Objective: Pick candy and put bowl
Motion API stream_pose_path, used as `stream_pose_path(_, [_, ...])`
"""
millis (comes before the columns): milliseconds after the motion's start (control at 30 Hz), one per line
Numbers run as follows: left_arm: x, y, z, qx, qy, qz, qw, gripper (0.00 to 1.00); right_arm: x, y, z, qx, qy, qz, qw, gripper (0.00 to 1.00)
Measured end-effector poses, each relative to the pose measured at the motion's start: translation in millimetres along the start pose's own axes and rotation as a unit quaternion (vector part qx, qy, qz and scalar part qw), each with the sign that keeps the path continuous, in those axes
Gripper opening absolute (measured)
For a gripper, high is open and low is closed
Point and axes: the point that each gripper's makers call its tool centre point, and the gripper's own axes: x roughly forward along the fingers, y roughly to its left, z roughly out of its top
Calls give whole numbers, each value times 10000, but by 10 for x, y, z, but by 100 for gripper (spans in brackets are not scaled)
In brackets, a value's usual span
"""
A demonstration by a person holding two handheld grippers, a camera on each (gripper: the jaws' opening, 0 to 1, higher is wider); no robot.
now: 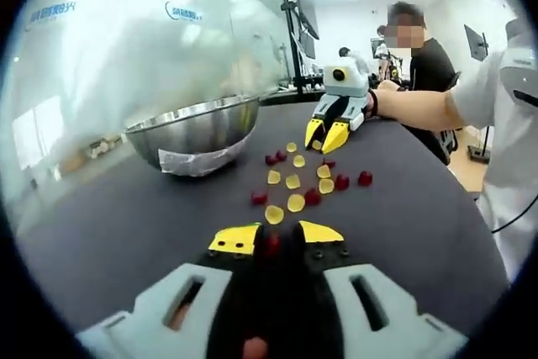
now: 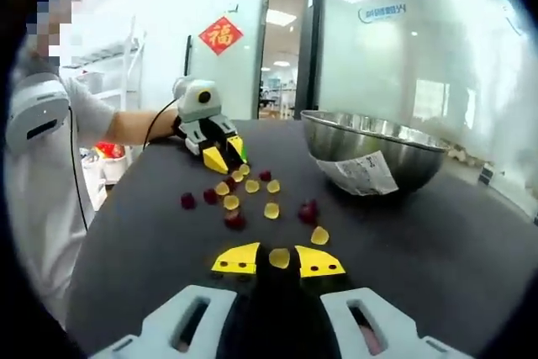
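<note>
Left gripper view, item one: my left gripper (image 1: 273,240), jaws narrow, a red candy (image 1: 271,244) sitting between the yellow tips and, as I judge it, gripped on the table (image 1: 126,233).

Right gripper view, item two: my right gripper (image 2: 278,260), jaws narrow around a yellow candy (image 2: 279,257); I cannot tell whether the tips press it or merely flank it.

Item three: loose candies (image 2: 244,191), red and yellow, scattered on the table between the two grippers, which face each other across them. In the left gripper view the far gripper stands near the pile's far edge.

Item four: bowl (image 2: 374,153), steel, paper label on its wall, standing beside the pile and apart from both grippers.

Progress, as I judge it: early. Two pieces are at the jaws, neither is carried to the bowl, and most of the pile is left.

Unclear: the bowl's inside is hidden by its rim, so I cannot say whether any candy lies in it. A person stands at the table's far end, cut off by the frame.
</note>
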Motion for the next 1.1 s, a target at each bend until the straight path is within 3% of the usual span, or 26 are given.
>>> stream_pose_path(333, [7,-21,-1,47,-27,-18,10000,7,-7,-9,0,-68,-84,-46,9999,5])
stream_pose_path(700, [-19,18,64,397,-21,178,9990,3,-25,-49,25,-252,-6,-128,9996,5])
stream_pose_path(800, [-55,27,328,571,-223,128,9980,3,-90,-61,214,-340,4,-43,9994,5])
stream_pose_path(833, [-42,41,441,598,-289,106,9977,3,-121,-89,310,-567,39,-52,9984,5])
stream_pose_path(967, [63,159,915,753,-567,108,9955,3,-199,-252,762,-873,-173,-201,9958,5])
stream_pose_path(1033, [162,253,1111,1072,-616,44,9923,3,-212,-410,1024,-908,-329,-266,9950,5])
stream_pose_path(1100, [293,464,1328,716,-789,164,9942,3,-187,-604,1221,-863,-462,-449,9942,5])
